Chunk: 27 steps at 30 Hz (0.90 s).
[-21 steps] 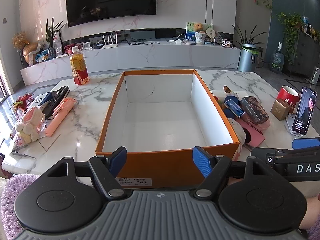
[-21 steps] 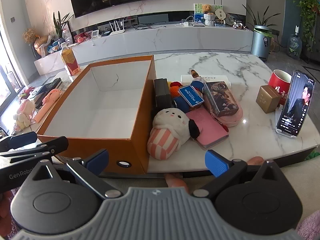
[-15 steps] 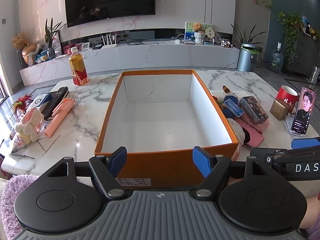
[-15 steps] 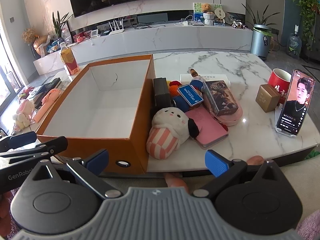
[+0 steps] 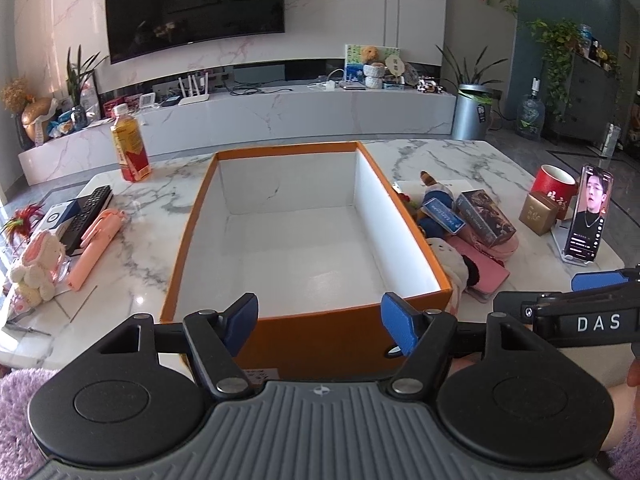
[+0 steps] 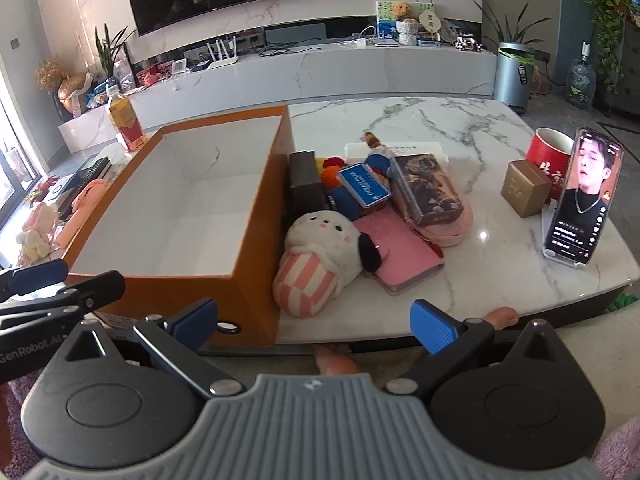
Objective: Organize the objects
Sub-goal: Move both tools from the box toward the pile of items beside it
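An empty orange box point(image 5: 208, 216) point(image 6: 256, 288) with a white inside stands on the marble table. To its right lies a heap: a white and pink-striped plush point(image 6: 316, 256), a pink notebook point(image 6: 400, 252), a blue card box point(image 6: 364, 185), a dark picture box point(image 6: 428, 186) on a pink case, and a black box point(image 6: 305, 178). My left gripper point(image 5: 320, 322) is open, held before the orange box's near wall. My right gripper point(image 6: 316, 320) is wide open, short of the table's front edge, below the plush. Neither holds anything.
Left of the box lie a drink bottle point(image 5: 130, 148), a remote point(image 5: 86, 212), a pink stick-like gadget point(image 5: 94, 246) and a small plush point(image 5: 36, 264). At the right stand a red mug point(image 6: 550, 156), a gold cube box point(image 6: 526, 193) and a phone on a stand point(image 6: 582, 200).
Both grippers have shifted only slightly, so that a little more of the table shows. Their jaws and the objects stand as before.
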### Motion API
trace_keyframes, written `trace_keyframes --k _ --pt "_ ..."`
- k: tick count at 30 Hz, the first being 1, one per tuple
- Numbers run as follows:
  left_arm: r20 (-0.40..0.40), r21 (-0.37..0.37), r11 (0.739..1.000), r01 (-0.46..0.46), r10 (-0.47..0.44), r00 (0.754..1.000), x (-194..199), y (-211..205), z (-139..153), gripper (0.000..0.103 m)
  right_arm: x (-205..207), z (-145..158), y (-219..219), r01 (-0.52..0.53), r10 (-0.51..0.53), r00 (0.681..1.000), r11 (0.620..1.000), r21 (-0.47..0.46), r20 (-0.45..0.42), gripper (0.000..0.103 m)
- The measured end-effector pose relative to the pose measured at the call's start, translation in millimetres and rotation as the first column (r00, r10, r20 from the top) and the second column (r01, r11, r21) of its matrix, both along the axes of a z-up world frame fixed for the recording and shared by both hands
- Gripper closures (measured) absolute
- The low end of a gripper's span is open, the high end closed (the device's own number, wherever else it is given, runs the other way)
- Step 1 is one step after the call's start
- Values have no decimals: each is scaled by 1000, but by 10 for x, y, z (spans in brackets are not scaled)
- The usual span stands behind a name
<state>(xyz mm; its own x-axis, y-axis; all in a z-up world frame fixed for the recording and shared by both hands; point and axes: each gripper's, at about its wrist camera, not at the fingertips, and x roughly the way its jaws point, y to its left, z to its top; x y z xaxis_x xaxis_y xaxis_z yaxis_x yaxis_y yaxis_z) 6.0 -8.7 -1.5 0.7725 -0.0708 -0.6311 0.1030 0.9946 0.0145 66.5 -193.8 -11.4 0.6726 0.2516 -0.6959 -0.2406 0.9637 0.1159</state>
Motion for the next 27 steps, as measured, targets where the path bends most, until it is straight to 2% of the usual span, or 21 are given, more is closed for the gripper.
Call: trace_keyframes --k 2,4,6,9,13,15,20,22,23,25,27 --pt "7 2 999 32 -32 999 37 -57 25 26 55 -20 -82 19 -19 1000 1000 -3 3 2" --pt "15 11 998 66 -66 998 82 -130 53 30 112 -40 -147 26 -26 1000 1000 -7 1 8" --pt "10 10 995 104 -104 995 150 -204 76 38 195 -69 -218 22 -22 1000 1000 -9 -12 18" --pt "-8 -23 986 168 -168 986 285 -312 114 45 322 -102 -303 5 -6 1000 1000 -15 -26 28" --pt "-27 -48 969 242 -243 970 493 -526 163 50 524 -134 -398 -14 13 999 999 -45 -32 37" --pt "-40 -67 959 274 -277 960 612 -644 163 51 647 -155 -450 -20 18 999 998 -60 -32 43" --pt "-116 -125 940 318 -332 936 964 -948 97 52 976 -189 -566 -20 18 1000 994 -104 -19 44" --pt "-145 -166 932 322 -346 927 1130 -1045 54 52 1124 -234 -631 -19 17 1000 991 -131 -18 48" --pt "-152 -189 928 320 -350 924 1207 -1091 31 51 1205 -264 -667 -17 14 1000 989 -145 -23 53" --pt "-175 -223 925 308 -349 921 1401 -1209 -39 45 1354 -323 -739 -9 5 1000 987 -160 -29 57" --pt "-196 -240 925 295 -344 918 1567 -1317 -106 45 1501 -364 -816 -1 -3 1000 984 -178 -24 73"
